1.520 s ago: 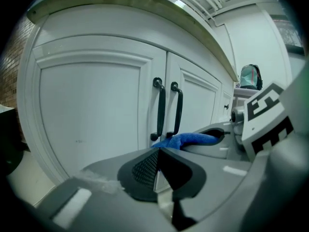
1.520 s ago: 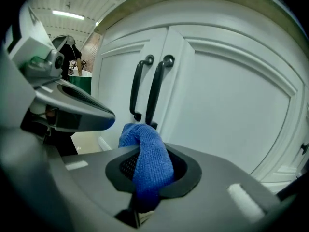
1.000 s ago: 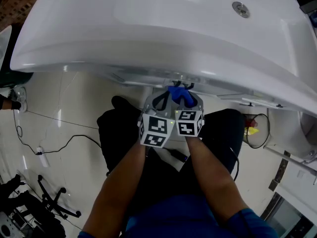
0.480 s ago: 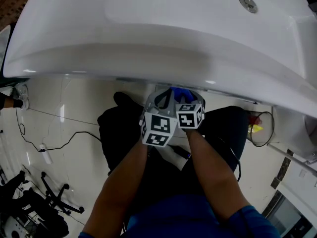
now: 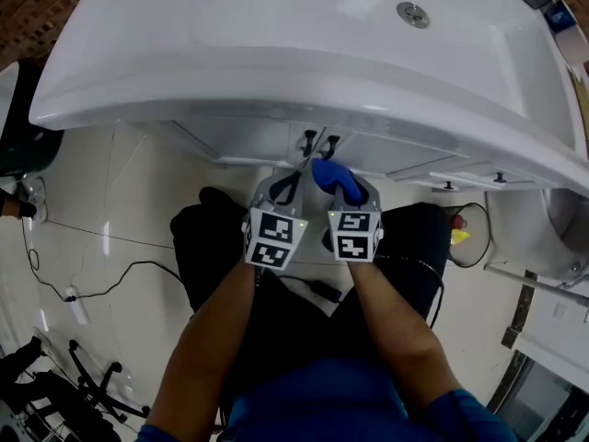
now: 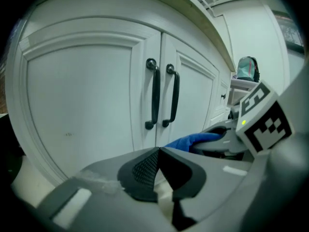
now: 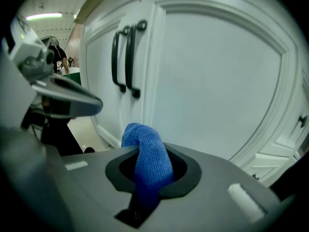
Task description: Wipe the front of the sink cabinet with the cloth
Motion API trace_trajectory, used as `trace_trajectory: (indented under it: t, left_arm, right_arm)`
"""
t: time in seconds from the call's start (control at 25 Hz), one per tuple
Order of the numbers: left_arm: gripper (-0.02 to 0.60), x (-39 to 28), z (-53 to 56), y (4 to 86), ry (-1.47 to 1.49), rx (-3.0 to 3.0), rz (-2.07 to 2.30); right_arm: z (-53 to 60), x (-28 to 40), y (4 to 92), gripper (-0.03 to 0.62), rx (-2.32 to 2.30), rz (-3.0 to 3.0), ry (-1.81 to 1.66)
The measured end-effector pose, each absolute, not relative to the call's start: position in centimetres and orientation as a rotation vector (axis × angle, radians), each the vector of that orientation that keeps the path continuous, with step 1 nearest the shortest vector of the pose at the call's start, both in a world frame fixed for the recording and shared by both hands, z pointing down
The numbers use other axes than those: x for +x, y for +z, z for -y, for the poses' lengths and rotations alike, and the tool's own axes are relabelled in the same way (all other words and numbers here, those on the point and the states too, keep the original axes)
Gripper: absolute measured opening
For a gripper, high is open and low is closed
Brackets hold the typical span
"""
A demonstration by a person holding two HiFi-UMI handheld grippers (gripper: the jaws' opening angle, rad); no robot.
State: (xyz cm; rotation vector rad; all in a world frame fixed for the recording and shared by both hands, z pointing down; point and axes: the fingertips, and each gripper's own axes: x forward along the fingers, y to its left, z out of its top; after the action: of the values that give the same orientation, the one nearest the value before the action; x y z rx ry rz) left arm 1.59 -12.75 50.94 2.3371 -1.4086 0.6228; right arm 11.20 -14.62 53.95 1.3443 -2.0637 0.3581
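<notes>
- Nearest the head camera, the person's forearms (image 5: pixel 216 330) reach forward side by side, each ending in a marker cube.
- The left gripper (image 6: pixel 157 152) has its jaws pressed together with nothing between them, so it takes no part in the wiping.
- The right gripper (image 7: pixel 150 175) is clamped on the blue cloth (image 7: pixel 146 146), and a folded hump of cloth sticks out ahead of the jaws.
- Beyond them stands the sink cabinet (image 7: pixel 217 81), with its dark door handles (image 6: pixel 155 95) almost straight ahead. The cloth is near the doors but looks apart from them.
- Half a second earlier both grippers were tucked under the rim of the sink (image 5: pixel 276 44). Now they sit lower and further back, with the doors in open view.
- Judged from this, one stroke has ended, and the cloth must be pressed against a panel again.
</notes>
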Motion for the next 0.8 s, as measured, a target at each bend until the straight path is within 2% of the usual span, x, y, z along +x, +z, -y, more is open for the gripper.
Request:
trace_trajectory:
  t: [0.36, 0.64, 0.8]
  left_arm:
    - [0.006, 5.5, 10.9, 41.6, 0.437, 2.582, 1.489]
    - [0.006, 5.0, 9.4, 41.7, 0.363, 2.527, 1.54]
    - [0.006, 5.5, 10.0, 42.7, 0.401, 2.519, 1.524]
  right_arm:
    - [12.1, 13.3, 40.9, 0.058, 1.525, 2.298, 0.13]
    - [12.5, 14.0, 32.2, 0.058, 1.646, 2.384, -0.072]
    - [14.3, 13.4, 30.0, 0.057, 1.644, 2.42, -0.17]
